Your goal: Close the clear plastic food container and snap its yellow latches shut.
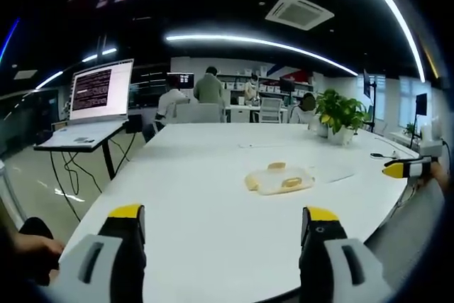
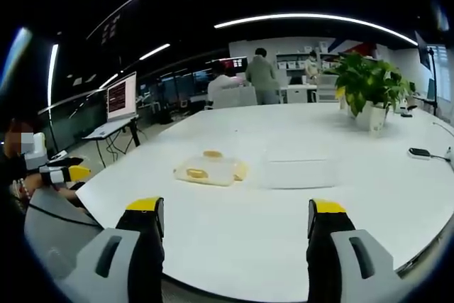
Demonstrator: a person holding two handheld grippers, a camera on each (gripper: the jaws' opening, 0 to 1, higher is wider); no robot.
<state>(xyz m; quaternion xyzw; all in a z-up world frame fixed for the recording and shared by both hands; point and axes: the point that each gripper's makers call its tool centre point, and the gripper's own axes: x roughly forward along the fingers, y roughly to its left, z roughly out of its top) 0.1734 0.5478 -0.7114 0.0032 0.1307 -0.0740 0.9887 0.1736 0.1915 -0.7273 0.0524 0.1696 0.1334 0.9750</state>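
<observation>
A wide white bench (image 1: 213, 196) spreads across both views. A potted plant (image 2: 365, 86) stands toward its far side. The clear plastic food container (image 1: 280, 179), with yellow latches (image 1: 276, 166) visible, lies flat on the bench, well ahead of both tools. The left tool (image 1: 223, 228) hangs with jaws apart, holding nothing; the right tool (image 2: 234, 221) likewise stands apart and empty.

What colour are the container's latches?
Yellow latches on the clear container, best in the left gripper view.
</observation>
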